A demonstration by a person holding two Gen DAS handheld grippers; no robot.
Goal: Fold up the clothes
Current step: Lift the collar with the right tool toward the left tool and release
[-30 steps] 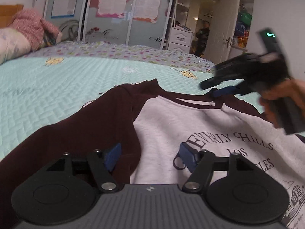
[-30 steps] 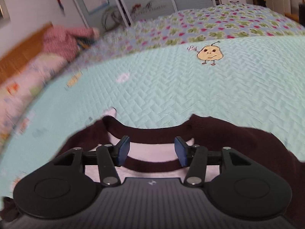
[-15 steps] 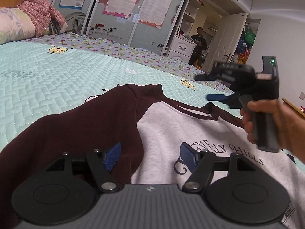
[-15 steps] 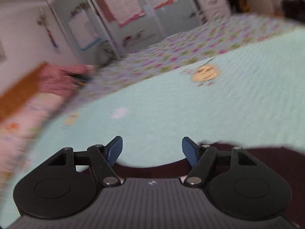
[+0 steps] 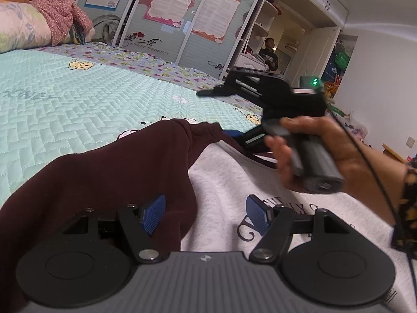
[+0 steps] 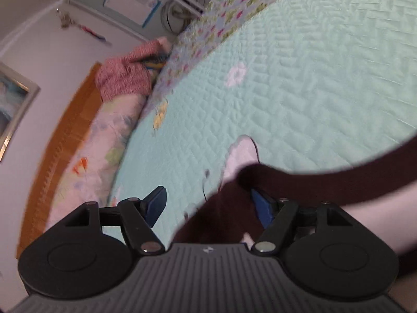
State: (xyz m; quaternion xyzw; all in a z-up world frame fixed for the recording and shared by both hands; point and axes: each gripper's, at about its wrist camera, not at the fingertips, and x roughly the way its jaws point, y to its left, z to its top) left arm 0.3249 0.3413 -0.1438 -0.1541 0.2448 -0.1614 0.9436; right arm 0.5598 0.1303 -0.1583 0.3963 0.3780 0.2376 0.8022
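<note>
A sweatshirt (image 5: 234, 177) with maroon sleeves and a grey printed front lies flat on the mint quilted bedspread (image 5: 78, 109). My left gripper (image 5: 206, 215) hovers open over its chest, with a fold of maroon sleeve (image 5: 117, 177) lying between the pads by the left one. My right gripper (image 5: 221, 113), held in a hand (image 5: 325, 146), is rolled onto its side at the neckline. In the right wrist view it (image 6: 208, 204) stands open, with maroon shoulder cloth (image 6: 226, 208) between the pads. The collar band (image 6: 312, 182) arcs over the right finger.
Pillows (image 5: 23, 28) and a pink garment (image 5: 60, 18) are piled at the wooden headboard (image 6: 67, 130) on the far left. A wardrobe with posters (image 5: 182, 13) stands behind the bed. A person (image 5: 269, 52) stands in the far doorway.
The right gripper let go of the collar, lifted, widened, then dropped back to the neckline rolled onto its side. The left gripper rolled a little and stayed over the chest.
</note>
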